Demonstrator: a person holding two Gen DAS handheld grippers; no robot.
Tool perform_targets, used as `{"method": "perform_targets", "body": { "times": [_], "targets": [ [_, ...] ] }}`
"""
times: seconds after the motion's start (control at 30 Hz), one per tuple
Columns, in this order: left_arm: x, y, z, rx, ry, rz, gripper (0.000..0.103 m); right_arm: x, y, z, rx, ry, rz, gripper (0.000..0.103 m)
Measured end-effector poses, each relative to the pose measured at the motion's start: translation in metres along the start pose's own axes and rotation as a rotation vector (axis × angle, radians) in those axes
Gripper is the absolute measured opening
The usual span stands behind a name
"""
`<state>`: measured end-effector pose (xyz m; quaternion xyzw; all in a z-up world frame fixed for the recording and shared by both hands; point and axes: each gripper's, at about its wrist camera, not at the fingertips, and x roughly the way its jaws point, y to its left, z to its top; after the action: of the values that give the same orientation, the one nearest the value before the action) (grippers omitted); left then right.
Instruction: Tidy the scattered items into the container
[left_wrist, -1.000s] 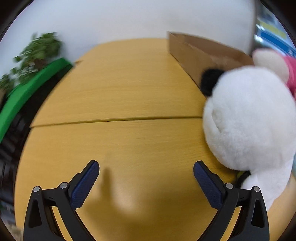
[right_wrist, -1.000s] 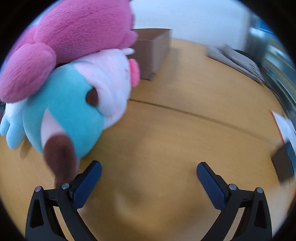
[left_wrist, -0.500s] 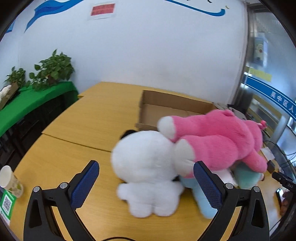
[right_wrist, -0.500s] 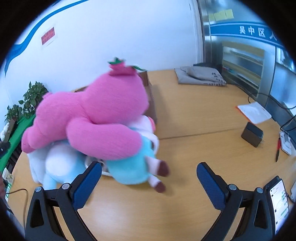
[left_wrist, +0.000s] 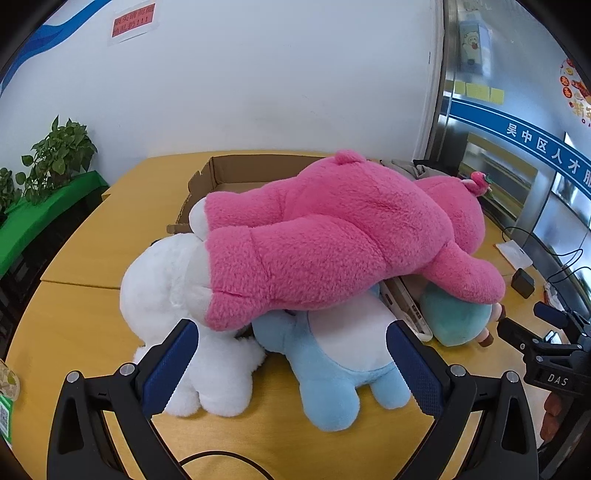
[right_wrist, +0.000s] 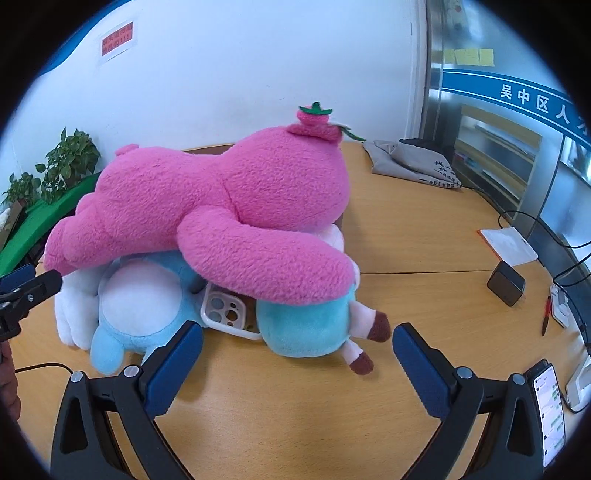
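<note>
A big pink plush bear lies across a pile of soft toys on the wooden table. Under it are a white plush, a light blue plush and a teal plush. A clear phone case lies between them. An open cardboard box stands behind the pile. My left gripper is open, near the white and blue plush. My right gripper is open in front of the teal plush. Both are empty.
A grey bag, a white notepad, a black block, a red pen and a phone lie on the table's right. Potted plants on a green stand are at the left.
Both grippers have pulled back and risen from close beside the toys, so the whole pile and the box now show. Both stay open.
</note>
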<state>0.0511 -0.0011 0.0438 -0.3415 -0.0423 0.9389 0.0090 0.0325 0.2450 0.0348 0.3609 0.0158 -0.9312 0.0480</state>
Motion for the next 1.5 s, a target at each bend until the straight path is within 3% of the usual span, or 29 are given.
{"method": "perform_targets", "body": {
  "times": [1.5],
  "targets": [
    [0.013,0.010,-0.024,-0.037,0.074,-0.022,0.103,0.011,0.021,-0.011,-0.035,0.056,0.013,0.103]
  ]
}}
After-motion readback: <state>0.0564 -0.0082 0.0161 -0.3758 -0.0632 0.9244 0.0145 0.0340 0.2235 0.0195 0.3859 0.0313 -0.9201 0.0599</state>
